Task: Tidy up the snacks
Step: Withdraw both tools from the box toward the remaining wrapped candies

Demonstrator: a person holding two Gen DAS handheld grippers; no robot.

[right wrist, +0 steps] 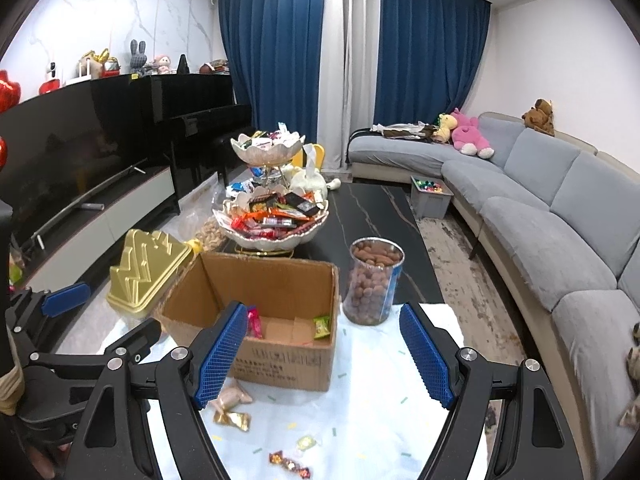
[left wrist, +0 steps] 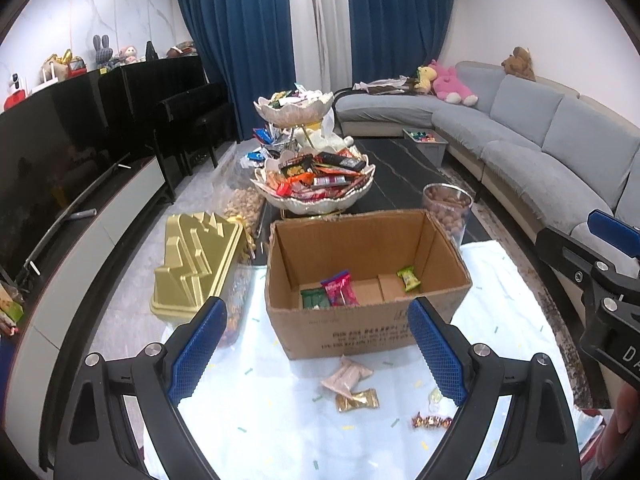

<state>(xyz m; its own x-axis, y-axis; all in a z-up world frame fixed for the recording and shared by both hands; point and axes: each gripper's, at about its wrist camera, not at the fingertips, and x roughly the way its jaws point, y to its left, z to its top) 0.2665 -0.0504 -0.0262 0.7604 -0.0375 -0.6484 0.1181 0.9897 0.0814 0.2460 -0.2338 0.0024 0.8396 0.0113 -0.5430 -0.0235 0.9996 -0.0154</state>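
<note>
Blue curtains and a grey sectional sofa frame a table under a pale cloth. Both tongs hang over it with nothing between their pads: the left gripper stands spread wide, the right gripper likewise. Straight ahead of the left one sits an open cardboard box holding a green packet, a pink packet and a yellow-green candy. Between the left fingers, nearer than the box, lie a pale pink sachet, a gold-wrapped sweet and a twisted candy. Beyond the box stands a tiered snack bowl; a jar of nuts rises ahead of the right gripper.
</note>
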